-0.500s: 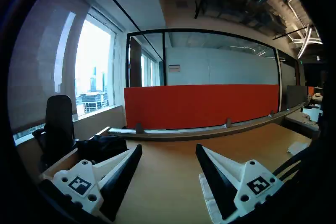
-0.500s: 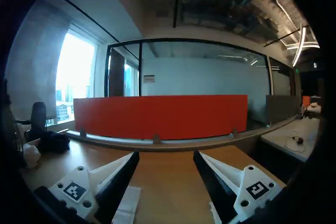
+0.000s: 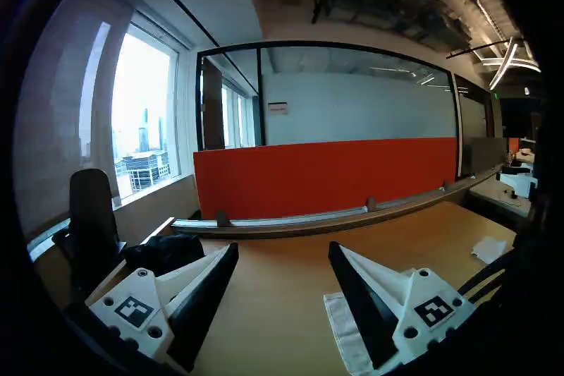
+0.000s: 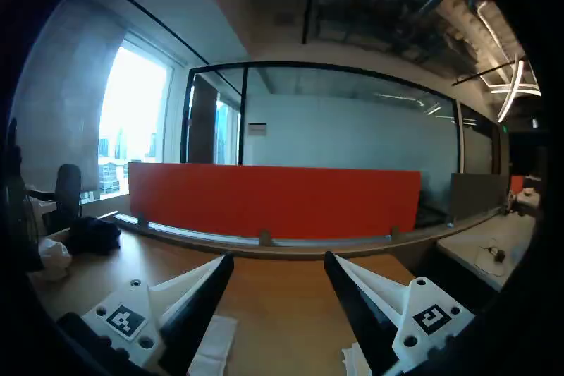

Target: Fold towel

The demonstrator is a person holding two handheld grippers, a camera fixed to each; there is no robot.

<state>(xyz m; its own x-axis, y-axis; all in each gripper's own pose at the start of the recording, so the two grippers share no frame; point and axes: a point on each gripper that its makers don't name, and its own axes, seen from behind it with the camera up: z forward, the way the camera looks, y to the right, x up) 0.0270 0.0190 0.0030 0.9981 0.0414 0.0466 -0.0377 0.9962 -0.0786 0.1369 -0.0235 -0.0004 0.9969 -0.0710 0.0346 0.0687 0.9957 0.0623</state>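
Observation:
A white towel (image 3: 340, 323) lies flat on the wooden desk, its edge showing under the right finger in the left gripper view. My left gripper (image 3: 282, 263) hovers open above the desk with nothing between its fingers. In the right gripper view, parts of the white towel (image 4: 215, 341) peek out below both fingers near the bottom edge. My right gripper (image 4: 278, 270) is open too and holds nothing.
An orange divider panel (image 3: 324, 175) runs along the desk's far edge. A black bag (image 3: 166, 249) and a black chair (image 3: 92, 214) stand at the left by the window. A small white cloth (image 3: 490, 247) lies far right. A white crumpled item (image 4: 53, 256) rests at the left.
Both views have tipped and shifted slightly: more of the towel shows under the left gripper's right finger. Both grippers stay open.

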